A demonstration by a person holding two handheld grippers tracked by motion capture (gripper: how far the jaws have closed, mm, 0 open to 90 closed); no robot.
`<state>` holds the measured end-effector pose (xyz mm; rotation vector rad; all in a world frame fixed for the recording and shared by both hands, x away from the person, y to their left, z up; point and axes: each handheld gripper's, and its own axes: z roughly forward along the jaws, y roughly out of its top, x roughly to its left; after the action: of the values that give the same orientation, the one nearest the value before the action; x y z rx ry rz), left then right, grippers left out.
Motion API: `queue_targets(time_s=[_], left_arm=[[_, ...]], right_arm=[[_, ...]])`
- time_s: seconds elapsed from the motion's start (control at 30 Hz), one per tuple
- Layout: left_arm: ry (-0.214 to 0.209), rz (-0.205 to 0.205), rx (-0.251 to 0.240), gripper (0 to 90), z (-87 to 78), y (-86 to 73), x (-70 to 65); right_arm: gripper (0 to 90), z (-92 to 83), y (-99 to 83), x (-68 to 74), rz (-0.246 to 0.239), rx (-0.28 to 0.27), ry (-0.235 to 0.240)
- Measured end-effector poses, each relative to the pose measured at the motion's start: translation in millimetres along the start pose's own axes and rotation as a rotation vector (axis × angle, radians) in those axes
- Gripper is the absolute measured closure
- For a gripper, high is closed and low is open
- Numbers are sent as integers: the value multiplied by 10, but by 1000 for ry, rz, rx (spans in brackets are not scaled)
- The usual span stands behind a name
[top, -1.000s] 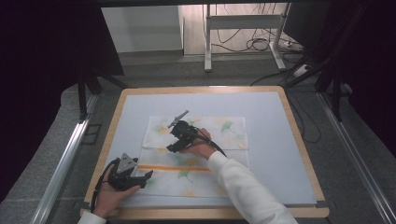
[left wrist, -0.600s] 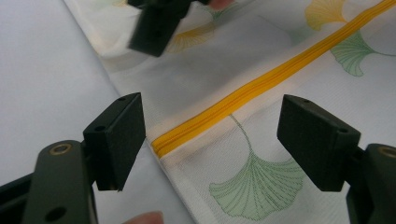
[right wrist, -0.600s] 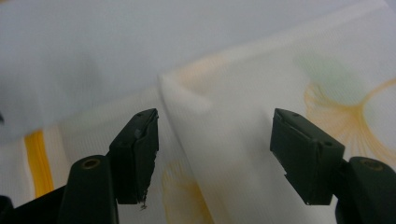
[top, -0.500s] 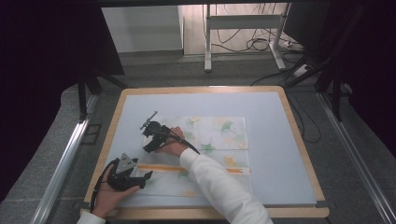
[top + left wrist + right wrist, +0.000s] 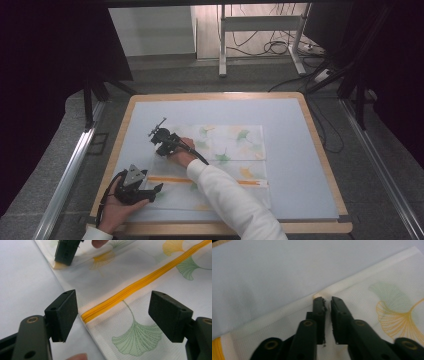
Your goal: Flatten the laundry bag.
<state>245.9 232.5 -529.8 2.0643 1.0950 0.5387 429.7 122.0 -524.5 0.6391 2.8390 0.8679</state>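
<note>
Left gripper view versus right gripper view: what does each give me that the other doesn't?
Left gripper view: the left gripper, jaws wide open over the end of the orange zipper, and an outside look at the right gripper on the cloth edge. Right gripper view: a close look along the right gripper's jaws, which have just been closing and now pinch the cloth's hem at their tips. Both: the leaf-printed cloth on the pale blue table surface.
</note>
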Motion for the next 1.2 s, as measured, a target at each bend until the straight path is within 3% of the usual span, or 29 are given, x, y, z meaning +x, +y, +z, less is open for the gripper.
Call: queue_targets(time_s=[0.2,0.43,0.6,0.9,1.0,1.2], left_arm=[[0,1,2,232,2,0,5],[-1,-1,0,232,7,1,0],[-2,0,4,232,9,3,1],[0,0,7,232,11,2,4],[-1,2,8,232,12,3,3],[1,1,8,232,8,-4,12]], right_arm=[[873,-91,-27,-165,85,-54,82],[875,-317,-43,-415,152,-138,92],[875,-470,-70,-609,180,-174,45],[875,-621,-148,-1025,220,-186,-52],[875,-624,-157,-1206,216,-177,-84],[875,-500,-190,-1517,253,-136,-128]])
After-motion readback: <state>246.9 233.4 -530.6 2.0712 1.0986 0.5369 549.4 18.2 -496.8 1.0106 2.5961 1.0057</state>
